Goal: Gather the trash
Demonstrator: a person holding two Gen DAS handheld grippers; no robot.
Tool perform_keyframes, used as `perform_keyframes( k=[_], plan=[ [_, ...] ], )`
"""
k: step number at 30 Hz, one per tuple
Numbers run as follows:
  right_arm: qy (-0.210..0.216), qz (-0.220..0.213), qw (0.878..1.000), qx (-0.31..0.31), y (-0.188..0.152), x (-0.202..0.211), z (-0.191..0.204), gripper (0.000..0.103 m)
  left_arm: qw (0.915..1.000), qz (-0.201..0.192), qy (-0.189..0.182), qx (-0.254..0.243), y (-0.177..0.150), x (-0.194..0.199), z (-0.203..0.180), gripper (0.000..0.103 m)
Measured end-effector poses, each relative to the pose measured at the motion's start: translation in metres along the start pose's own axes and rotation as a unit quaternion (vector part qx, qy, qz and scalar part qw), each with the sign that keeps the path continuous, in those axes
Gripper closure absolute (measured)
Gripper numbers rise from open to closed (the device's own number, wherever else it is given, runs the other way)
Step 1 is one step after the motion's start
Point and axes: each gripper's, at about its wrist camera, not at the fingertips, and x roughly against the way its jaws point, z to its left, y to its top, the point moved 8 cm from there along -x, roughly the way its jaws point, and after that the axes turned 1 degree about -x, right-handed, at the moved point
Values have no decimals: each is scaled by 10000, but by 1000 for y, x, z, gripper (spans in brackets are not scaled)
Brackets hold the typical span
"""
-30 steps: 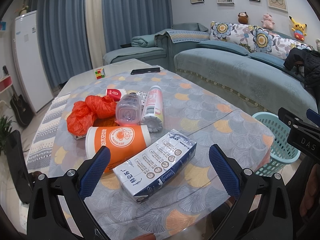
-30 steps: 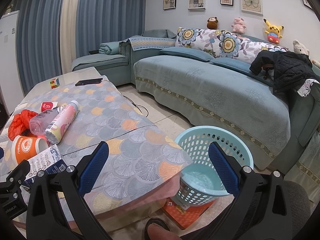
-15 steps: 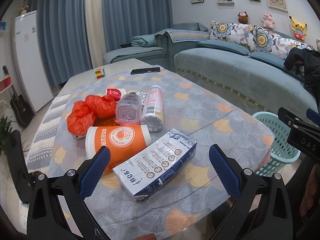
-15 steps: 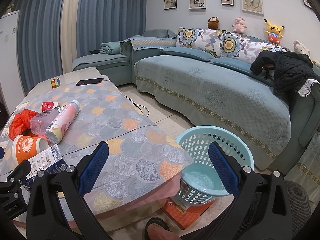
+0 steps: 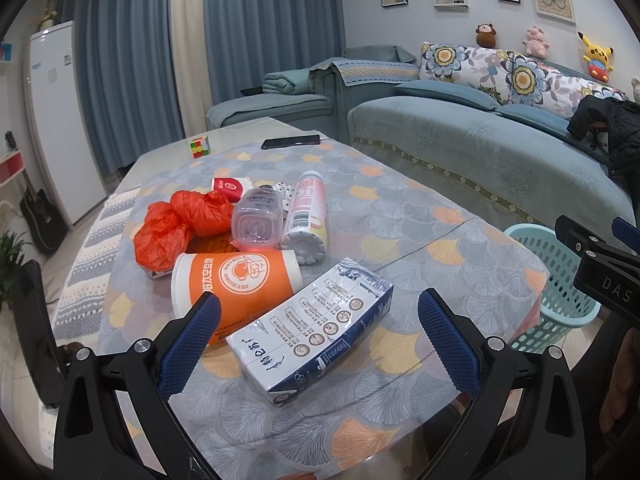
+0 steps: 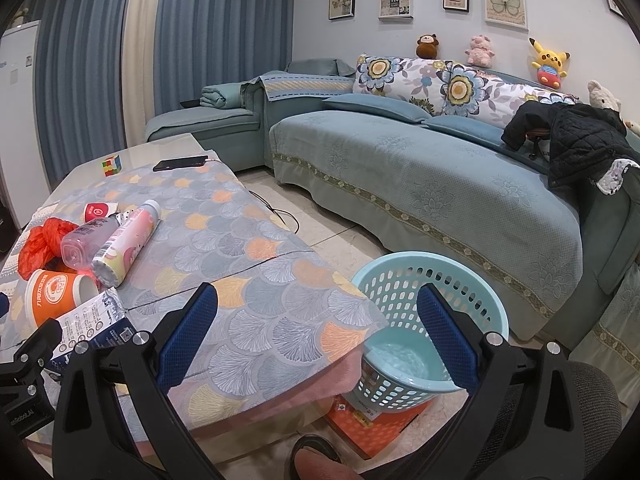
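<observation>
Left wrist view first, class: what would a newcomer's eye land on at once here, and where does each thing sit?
The heap of litter on the patterned tablecloth: a crumpled orange plastic bag at the left, an orange paper cup lying on its side, and a blue-and-white milk carton nearest, between the open left gripper fingers. Off the table's right edge, a pale turquoise plastic basket stands on the floor before the open right gripper.

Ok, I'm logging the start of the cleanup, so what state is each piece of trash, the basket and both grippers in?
Milk carton: lying flat, nearest the left gripper.
Orange cup: on its side.
Clear bottle: lying down.
Pink bottle: lying down.
Red bag: crumpled.
Basket: upright on the floor, looks empty.
Left gripper: open, holding nothing.
Right gripper: open, holding nothing.
</observation>
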Motion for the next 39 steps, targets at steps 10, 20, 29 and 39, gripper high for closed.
perform_keyframes(
  k=[10, 20, 29, 39],
  plan=[
    [136, 26, 9999, 10, 0, -1, 9, 8, 9998, 125, 106, 79, -11, -4, 11, 7],
    [424, 27, 9991, 31, 2, 1, 21, 8, 9980, 571, 272, 91, -30, -25, 28, 7],
    [432, 89, 9990, -77, 2, 0, 14, 8, 9960, 818, 359, -61, -40, -55, 24, 7],
    [463, 85, 9989, 11, 1, 1, 15, 8, 9926, 951, 501, -571, -47, -89, 15, 6]
  ],
)
